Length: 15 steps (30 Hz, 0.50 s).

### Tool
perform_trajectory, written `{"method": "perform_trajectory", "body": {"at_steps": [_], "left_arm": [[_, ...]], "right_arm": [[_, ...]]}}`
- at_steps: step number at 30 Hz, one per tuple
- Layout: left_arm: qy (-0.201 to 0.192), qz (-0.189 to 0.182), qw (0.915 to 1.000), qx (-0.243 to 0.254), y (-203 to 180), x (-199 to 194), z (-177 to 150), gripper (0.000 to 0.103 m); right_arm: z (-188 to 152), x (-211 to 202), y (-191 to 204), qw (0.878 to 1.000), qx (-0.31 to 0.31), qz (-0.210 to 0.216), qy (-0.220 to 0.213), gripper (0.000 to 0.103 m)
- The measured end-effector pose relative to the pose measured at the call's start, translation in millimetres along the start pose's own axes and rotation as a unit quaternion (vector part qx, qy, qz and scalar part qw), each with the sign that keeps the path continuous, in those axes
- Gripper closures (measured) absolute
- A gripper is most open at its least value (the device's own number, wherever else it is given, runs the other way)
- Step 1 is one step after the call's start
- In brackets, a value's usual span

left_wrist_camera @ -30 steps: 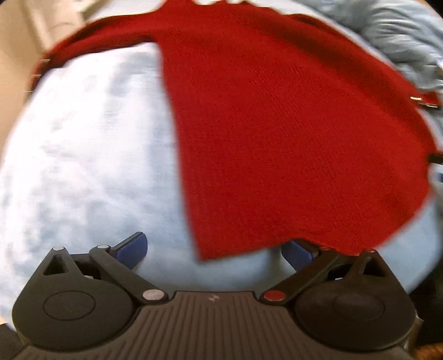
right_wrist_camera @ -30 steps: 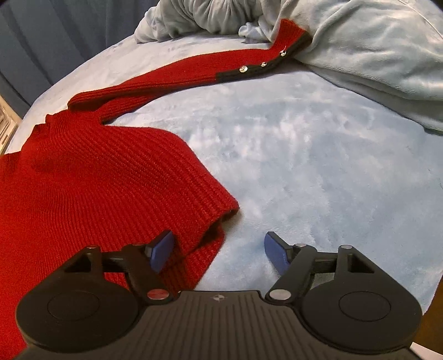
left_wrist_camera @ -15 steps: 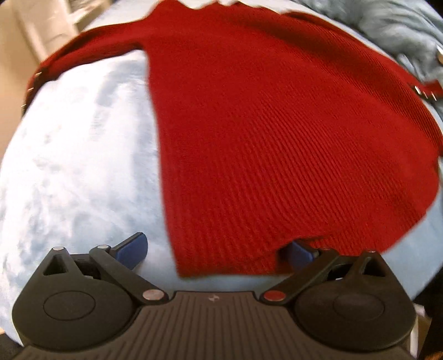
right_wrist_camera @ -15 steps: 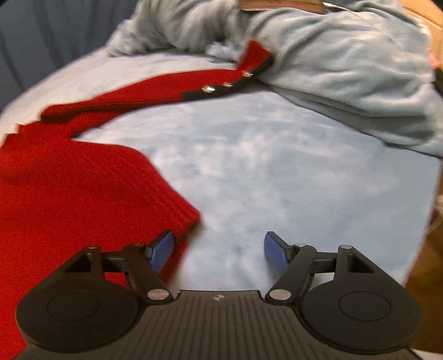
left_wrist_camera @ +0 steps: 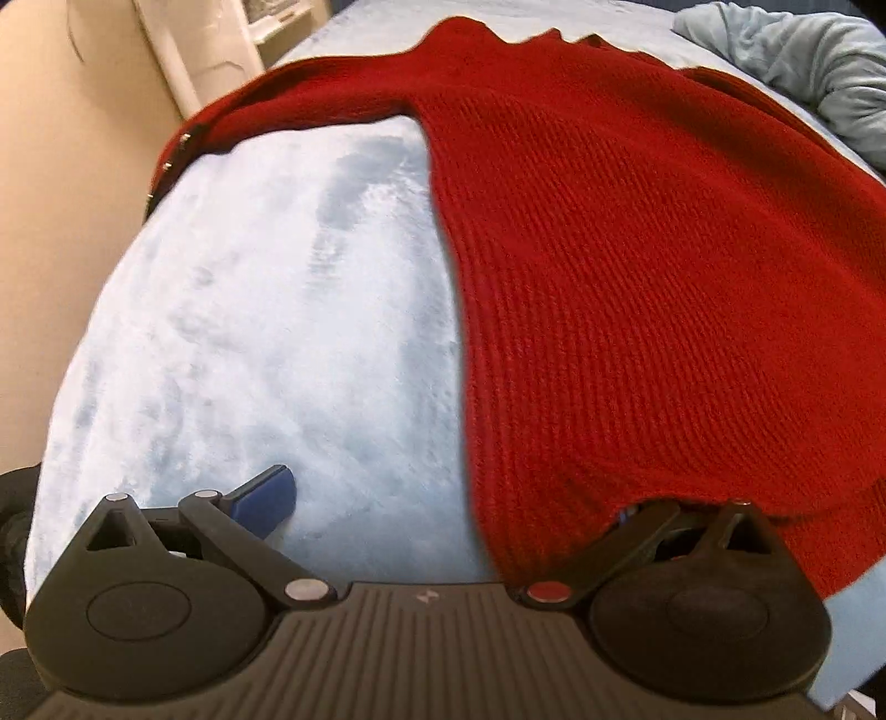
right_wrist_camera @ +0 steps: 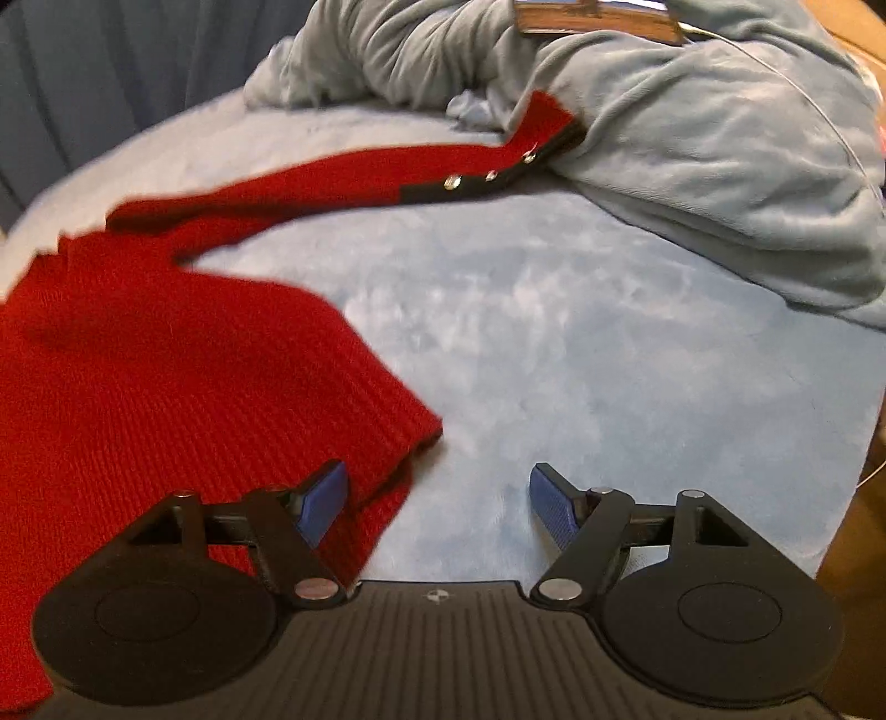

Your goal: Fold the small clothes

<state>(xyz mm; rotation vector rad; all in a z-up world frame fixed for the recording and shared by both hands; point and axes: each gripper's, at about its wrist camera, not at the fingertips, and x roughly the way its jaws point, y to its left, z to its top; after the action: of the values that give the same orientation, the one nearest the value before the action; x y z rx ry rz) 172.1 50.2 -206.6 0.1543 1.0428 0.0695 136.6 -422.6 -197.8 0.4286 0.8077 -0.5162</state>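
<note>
A pale blue plush blanket point(right_wrist_camera: 581, 343) spreads ahead of and under both claws. Past the right claw, far ahead and to the right, a bunched grey-blue cover point(right_wrist_camera: 692, 144) lies heaped on it, with a dark flat object point(right_wrist_camera: 598, 14) on top. Dark blue curtain point(right_wrist_camera: 111, 61) hangs far ahead-left. Off the left claw's far left stands a beige wall point(left_wrist_camera: 61, 194).

your light's soft and even, no glare. the fisheye bows both views hard at the rims. the red sweater point(left_wrist_camera: 637, 288) reads crisp from the left wrist; from the right wrist its far edge smears, with a thin shadow under the hem.
</note>
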Motion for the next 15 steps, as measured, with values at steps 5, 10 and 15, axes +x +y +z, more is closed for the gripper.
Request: {"method": "perform_trajectory", "body": {"at_steps": [5,10,15], "left_arm": [[-0.004,-0.002,0.9995,-0.031,12.4,-1.3,13.0,0.000],[-0.013,-0.001,0.9982,-0.059,27.4,-3.7,37.8,0.000],[-0.010,-0.009,0.9970,-0.076,32.3,-0.3,60.1,0.000]], "right_arm": [[9.4,14.8,-15.8,0.999,0.042,0.010,0.001,0.028],[16.6,25.3,-16.7,0.999,0.024,0.022,-0.013,0.028],[25.5,26.8,-23.0,0.998,0.027,0.051,-0.032,0.028]]}}
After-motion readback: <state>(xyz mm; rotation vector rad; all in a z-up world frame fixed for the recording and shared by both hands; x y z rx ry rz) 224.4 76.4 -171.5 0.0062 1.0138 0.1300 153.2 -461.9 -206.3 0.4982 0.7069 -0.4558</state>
